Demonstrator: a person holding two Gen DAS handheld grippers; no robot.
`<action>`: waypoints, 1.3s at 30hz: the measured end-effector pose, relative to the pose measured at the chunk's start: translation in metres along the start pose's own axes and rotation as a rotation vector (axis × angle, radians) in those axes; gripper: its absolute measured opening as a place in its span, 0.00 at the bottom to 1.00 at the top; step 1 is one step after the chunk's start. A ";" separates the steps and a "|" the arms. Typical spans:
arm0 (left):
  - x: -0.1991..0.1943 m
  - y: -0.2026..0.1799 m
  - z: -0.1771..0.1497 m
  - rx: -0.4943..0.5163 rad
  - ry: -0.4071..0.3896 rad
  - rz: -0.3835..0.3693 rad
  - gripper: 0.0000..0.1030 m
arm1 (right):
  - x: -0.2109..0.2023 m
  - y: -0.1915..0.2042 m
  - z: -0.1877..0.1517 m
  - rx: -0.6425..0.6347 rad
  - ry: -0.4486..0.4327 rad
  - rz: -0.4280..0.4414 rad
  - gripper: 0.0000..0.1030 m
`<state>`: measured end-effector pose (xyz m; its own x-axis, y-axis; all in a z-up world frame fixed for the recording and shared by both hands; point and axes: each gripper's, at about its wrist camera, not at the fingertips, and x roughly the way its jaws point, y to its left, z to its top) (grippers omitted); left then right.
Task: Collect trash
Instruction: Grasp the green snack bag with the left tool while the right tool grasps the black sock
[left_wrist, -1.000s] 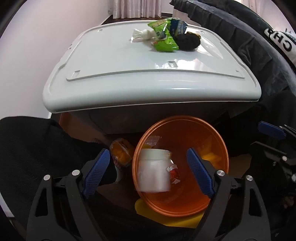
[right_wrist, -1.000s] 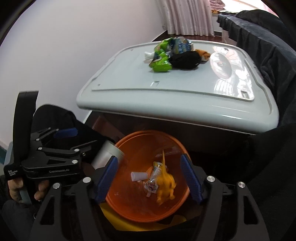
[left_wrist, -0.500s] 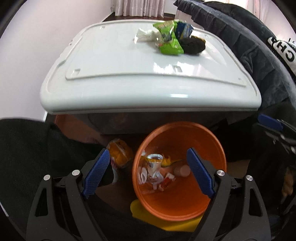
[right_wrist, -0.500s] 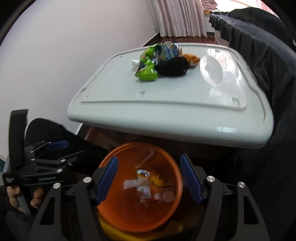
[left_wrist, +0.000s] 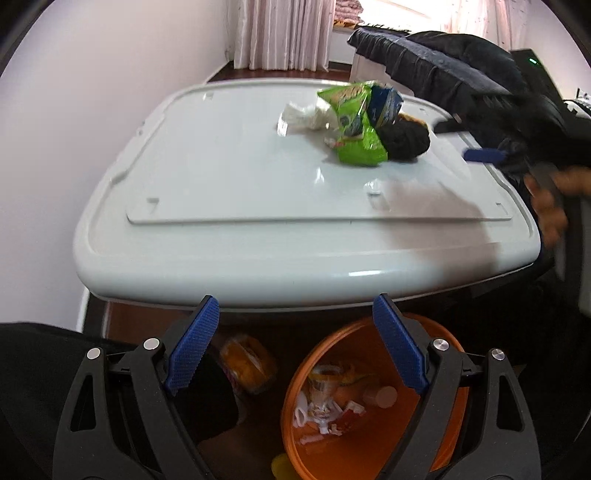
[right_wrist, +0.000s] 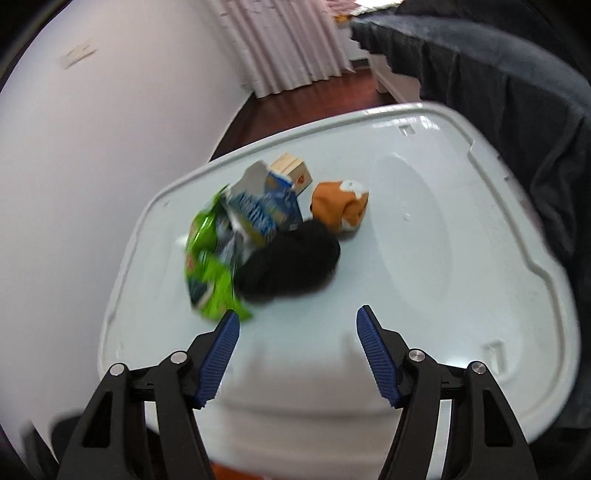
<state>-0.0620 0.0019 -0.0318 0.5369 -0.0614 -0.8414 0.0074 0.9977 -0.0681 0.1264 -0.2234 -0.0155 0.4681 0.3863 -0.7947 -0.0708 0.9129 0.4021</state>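
A heap of trash lies on the white lid: a green wrapper, a blue packet, a black bundle, an orange item, a small cardboard box and a white tissue. My right gripper hovers over the lid just short of the black bundle, its jaws closing with nothing between them. My left gripper stands open and empty above the orange bin, which holds several scraps.
A dark jacket drapes along the lid's right side. A hand holds the right gripper at the lid's right edge. A yellow-orange packet lies on the floor left of the bin. A pale wall runs along the left.
My right gripper left the orange bin and swung up over the lid toward the trash heap, narrowing slightly. The left view tipped up a little; the white item above the bin is gone.
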 end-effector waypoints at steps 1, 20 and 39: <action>0.001 0.001 0.000 -0.008 0.004 -0.005 0.81 | 0.009 -0.001 0.007 0.035 0.005 -0.001 0.64; -0.003 0.004 -0.004 -0.018 -0.027 0.006 0.81 | 0.082 0.024 0.033 0.006 -0.014 -0.155 0.40; 0.026 -0.047 0.102 -0.022 -0.093 -0.046 0.81 | -0.047 -0.043 -0.024 -0.158 -0.117 -0.060 0.41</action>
<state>0.0380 -0.0431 0.0040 0.6126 -0.1027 -0.7837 0.0157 0.9929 -0.1179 0.0863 -0.2780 -0.0065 0.5738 0.3215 -0.7532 -0.1733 0.9466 0.2720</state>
